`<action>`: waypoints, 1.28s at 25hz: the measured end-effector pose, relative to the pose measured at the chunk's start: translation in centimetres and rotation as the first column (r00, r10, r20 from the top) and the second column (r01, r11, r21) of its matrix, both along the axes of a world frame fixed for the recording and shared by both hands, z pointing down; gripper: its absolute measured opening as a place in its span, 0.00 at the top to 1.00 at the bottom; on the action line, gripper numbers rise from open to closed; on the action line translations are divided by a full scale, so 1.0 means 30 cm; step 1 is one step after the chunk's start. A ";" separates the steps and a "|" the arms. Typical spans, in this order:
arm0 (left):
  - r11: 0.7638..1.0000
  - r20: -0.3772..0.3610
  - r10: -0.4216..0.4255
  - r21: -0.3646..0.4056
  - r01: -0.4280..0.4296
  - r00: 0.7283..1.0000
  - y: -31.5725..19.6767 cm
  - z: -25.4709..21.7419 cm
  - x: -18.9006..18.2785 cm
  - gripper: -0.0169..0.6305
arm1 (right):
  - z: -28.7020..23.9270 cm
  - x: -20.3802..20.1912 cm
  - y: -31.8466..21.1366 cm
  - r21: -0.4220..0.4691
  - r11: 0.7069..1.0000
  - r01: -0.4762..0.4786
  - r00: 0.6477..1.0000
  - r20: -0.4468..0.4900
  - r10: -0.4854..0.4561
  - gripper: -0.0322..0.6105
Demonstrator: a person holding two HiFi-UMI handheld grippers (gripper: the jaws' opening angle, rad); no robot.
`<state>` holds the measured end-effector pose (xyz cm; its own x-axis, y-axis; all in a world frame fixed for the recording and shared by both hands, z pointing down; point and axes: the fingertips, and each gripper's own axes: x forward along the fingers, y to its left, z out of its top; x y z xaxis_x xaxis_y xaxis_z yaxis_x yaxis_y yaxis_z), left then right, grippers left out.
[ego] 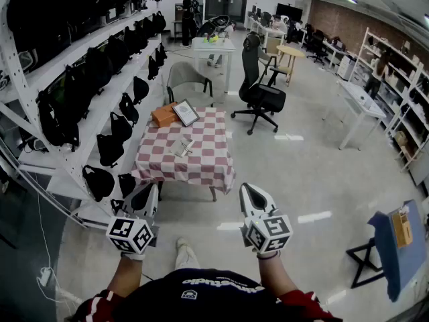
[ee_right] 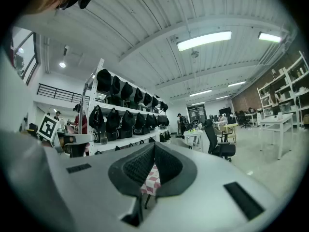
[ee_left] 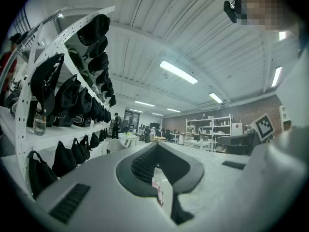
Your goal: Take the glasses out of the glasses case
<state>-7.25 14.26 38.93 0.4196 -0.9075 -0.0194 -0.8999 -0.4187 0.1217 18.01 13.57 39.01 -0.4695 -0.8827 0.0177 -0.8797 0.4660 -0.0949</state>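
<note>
A table with a red-and-white checked cloth (ego: 201,163) stands a few steps ahead of me. At its middle lies a small pale object (ego: 182,146), too small to tell whether it is the glasses case or the glasses. At the table's far end are an orange box (ego: 163,115) and a dark framed panel (ego: 186,113). My left gripper (ego: 151,192) and right gripper (ego: 248,190) are held level in front of my body, well short of the table. Both are shut, tips touching, with nothing between them (ee_left: 155,148) (ee_right: 154,146). A strip of checked cloth (ee_right: 150,178) shows through the right jaws.
White shelving (ego: 80,123) hung with several black bags runs along the left, close to the table. A grey chair (ego: 188,79) stands behind the table and a black office chair (ego: 263,94) to its right. A blue stand (ego: 394,247) is at the near right. Bare floor lies between me and the table.
</note>
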 end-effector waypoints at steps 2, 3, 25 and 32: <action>1.000 0.000 0.004 0.002 -0.004 1.000 0.001 -0.006 0.000 0.97 | -0.004 -0.006 0.000 0.001 1.000 0.004 1.000 -0.001 -0.004 0.96; 1.000 0.001 0.005 0.004 -0.005 1.000 0.001 -0.008 0.000 0.97 | -0.005 -0.009 0.000 0.002 1.000 0.005 1.000 -0.003 -0.005 0.96; 1.000 0.012 0.008 0.015 -0.008 1.000 0.017 -0.019 0.015 0.97 | -0.037 -0.007 0.019 0.037 0.999 0.004 1.000 -0.008 -0.003 0.96; 1.000 0.010 0.005 0.013 -0.005 1.000 0.020 -0.013 0.011 0.97 | -0.034 -0.009 0.018 0.041 0.999 0.010 1.000 0.009 -0.011 0.96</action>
<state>-6.93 14.86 38.54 0.4241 -0.9052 -0.0273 -0.8991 -0.4245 0.1070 17.74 14.12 37.98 -0.4788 -0.8776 -0.0230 -0.8738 0.4789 -0.0839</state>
